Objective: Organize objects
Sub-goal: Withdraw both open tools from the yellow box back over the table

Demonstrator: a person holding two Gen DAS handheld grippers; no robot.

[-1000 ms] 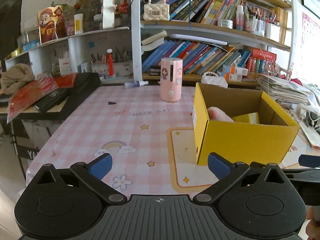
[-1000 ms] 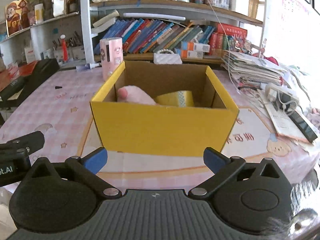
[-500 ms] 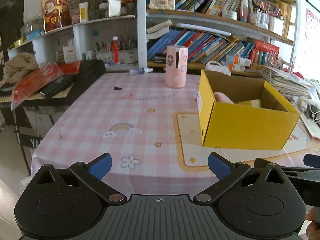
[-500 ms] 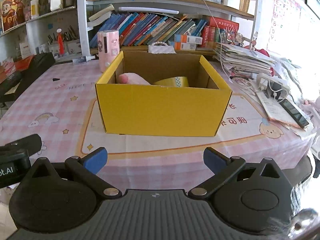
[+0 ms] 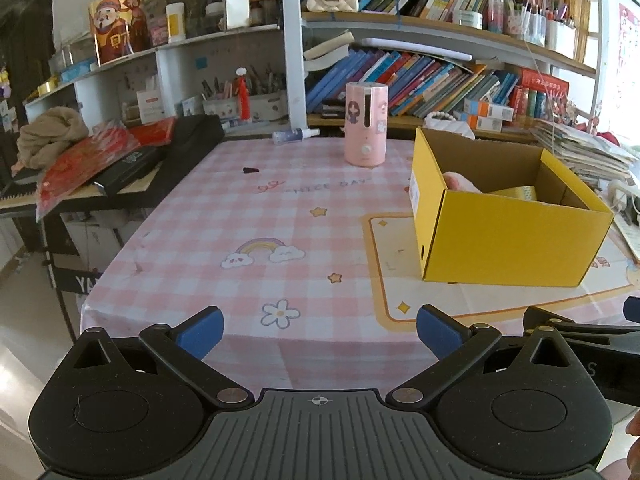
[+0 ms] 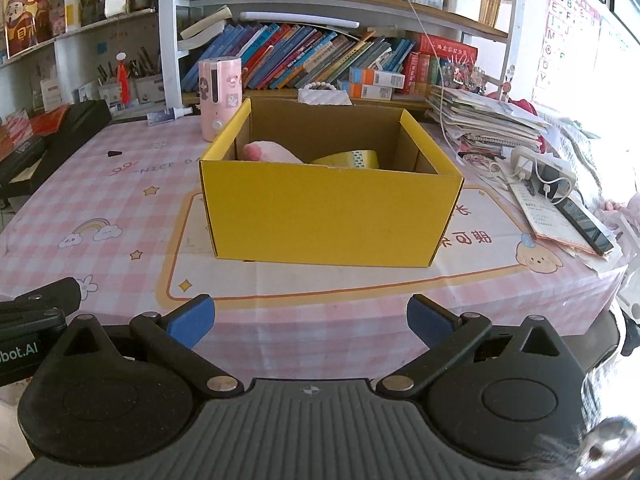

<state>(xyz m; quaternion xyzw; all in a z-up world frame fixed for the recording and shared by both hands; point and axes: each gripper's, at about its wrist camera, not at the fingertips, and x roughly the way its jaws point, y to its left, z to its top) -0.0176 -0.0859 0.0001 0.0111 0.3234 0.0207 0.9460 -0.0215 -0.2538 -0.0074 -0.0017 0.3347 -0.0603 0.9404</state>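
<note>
We judge the packing step finished: our left gripper (image 5: 319, 334) and right gripper (image 6: 310, 320) both hang spread and empty off the near table edge, well short of the yellow box (image 6: 332, 208). Inside the box, a pink plush toy (image 6: 268, 152) lies at the left and a tape roll (image 6: 350, 159) right of it, tilted, its hole axis unclear. Any next move means reaching past the box to the upright pink dispenser (image 5: 366, 124) behind its far-left corner.

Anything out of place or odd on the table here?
A small dark scrap lies loose on the tablecloth, and a spray bottle lies on its side at the far edge. The box sits upright and undamaged.
</note>
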